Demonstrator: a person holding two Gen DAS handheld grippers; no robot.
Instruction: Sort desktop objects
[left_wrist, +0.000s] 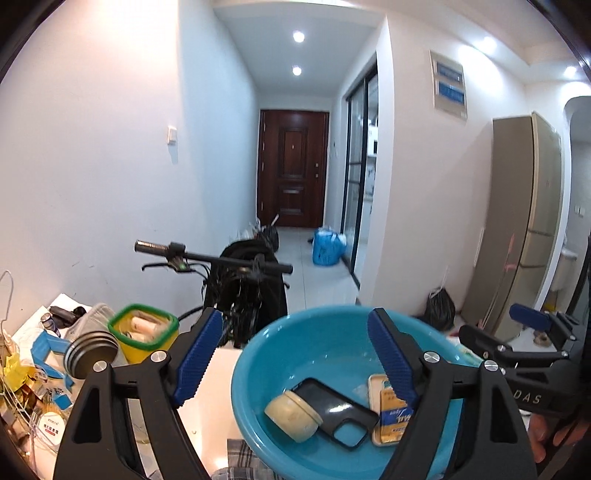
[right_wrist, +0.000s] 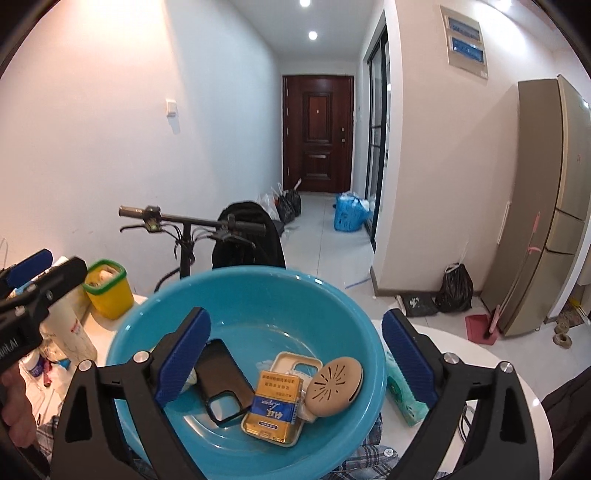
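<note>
A blue plastic basin (left_wrist: 332, 343) (right_wrist: 258, 295) stands on a white table. In it lie a black phone case (left_wrist: 332, 410) (right_wrist: 221, 373), a beige phone case (right_wrist: 291, 363), a yellow and blue cigarette pack (left_wrist: 393, 413) (right_wrist: 273, 402), a tan round vented disc (right_wrist: 334, 387) and a cream round jar (left_wrist: 291, 413). My left gripper (left_wrist: 295, 321) hangs open over the basin's left rim, nothing between its fingers. My right gripper (right_wrist: 297, 317) stands open above the basin, its fingers straddling the contents without touching them.
Left of the basin stand a yellow tub with a green rim (left_wrist: 144, 332) (right_wrist: 107, 288), a dark ribbed round tin (left_wrist: 92, 354), a white bottle (right_wrist: 70, 332) and small clutter. A plaid cloth (left_wrist: 240, 458) lies under the basin. A green tissue pack (right_wrist: 402, 395) sits to its right. Scooter handlebars (left_wrist: 210, 258) rise behind.
</note>
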